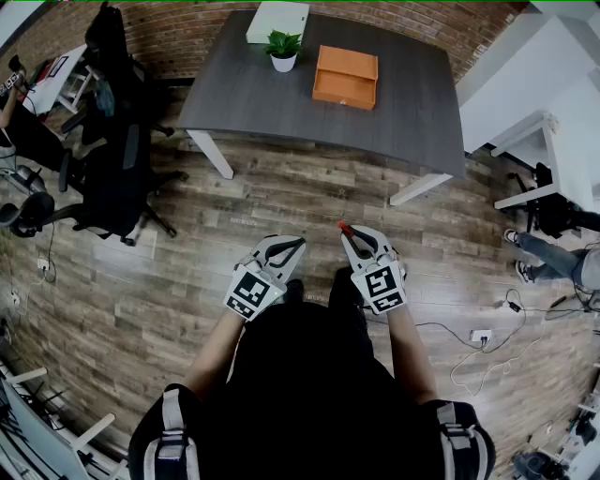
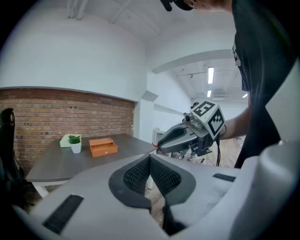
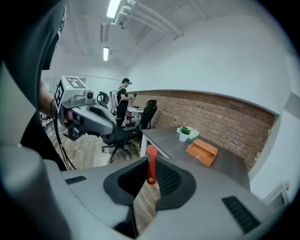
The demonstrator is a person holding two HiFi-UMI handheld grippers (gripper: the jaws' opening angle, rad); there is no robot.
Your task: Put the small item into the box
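An orange box point(image 1: 346, 76) lies on the dark grey table point(image 1: 412, 112) ahead of me; it also shows as the orange box point(image 3: 202, 152) and the orange box point(image 2: 103, 146) in the gripper views. My right gripper point(image 1: 349, 234) is held over the wooden floor, well short of the table, shut on a small red item point(image 3: 151, 165) that stands upright between its jaws. My left gripper point(image 1: 284, 247) is beside it at the same height, jaws shut together with nothing between them. The right gripper point(image 2: 157, 146) is level with it in the left gripper view.
A potted plant point(image 1: 283, 49) and a white box point(image 1: 277, 21) stand on the table left of the orange box. Black office chairs point(image 1: 117, 178) stand at the left. A person point(image 3: 123, 96) stands in the far background. Cables and a power strip point(image 1: 480, 336) lie on the floor at the right.
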